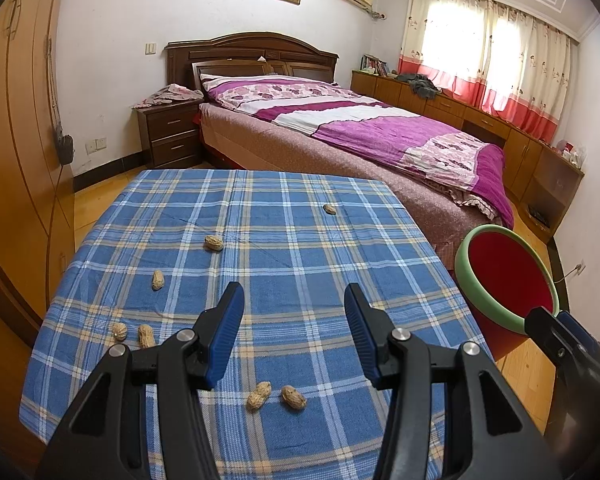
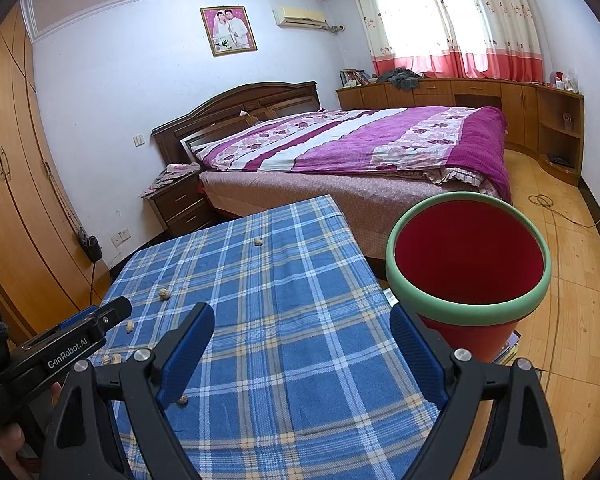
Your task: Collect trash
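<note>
A bench under a blue plaid cloth [image 1: 260, 240] carries 7 tan peanut shells, 2 lying side by side [image 1: 276, 394] nearest. The left gripper [image 1: 294, 320] hovers above them, half open and empty. Lower it squarely over 1 shell. Right of the bench stands a red, green-rimmed bin [image 2: 468, 264]; the right gripper [image 2: 304, 352] is wide open, empty.

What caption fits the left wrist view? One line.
Open left gripper above peanuts scattered on a blue plaid tablecloth, red bin beside the table.
</note>
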`<state>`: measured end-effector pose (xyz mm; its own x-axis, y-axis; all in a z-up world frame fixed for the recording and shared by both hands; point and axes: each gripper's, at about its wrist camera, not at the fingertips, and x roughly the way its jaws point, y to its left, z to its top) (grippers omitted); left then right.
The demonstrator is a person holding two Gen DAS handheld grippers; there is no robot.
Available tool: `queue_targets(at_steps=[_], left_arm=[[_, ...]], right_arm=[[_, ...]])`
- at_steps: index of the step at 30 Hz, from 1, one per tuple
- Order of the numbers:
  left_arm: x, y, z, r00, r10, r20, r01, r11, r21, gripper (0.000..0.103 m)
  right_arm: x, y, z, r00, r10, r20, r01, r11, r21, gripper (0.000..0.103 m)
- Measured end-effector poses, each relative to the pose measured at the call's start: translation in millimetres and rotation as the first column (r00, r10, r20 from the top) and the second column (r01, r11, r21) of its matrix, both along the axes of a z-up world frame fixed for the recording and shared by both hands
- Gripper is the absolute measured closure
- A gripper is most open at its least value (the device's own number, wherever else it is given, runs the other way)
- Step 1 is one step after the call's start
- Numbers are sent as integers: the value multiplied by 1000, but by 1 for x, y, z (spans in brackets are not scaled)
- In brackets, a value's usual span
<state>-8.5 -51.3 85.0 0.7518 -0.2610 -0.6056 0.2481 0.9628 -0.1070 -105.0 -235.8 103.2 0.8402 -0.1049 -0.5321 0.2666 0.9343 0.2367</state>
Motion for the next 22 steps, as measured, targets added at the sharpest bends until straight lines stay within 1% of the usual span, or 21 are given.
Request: queue_targets(at_steps=[14, 22], left_arm=[[0, 0, 0, 1000, 0, 2, 0, 1000, 0, 51], [-1, 4, 6, 1000, 8, 19, -8, 1000, 8, 51]], right_arm=[[0, 0, 0, 1000, 0, 3, 0, 1000, 0, 12], [0, 0, 0, 1000, 0, 3, 0, 1000, -2, 12]])
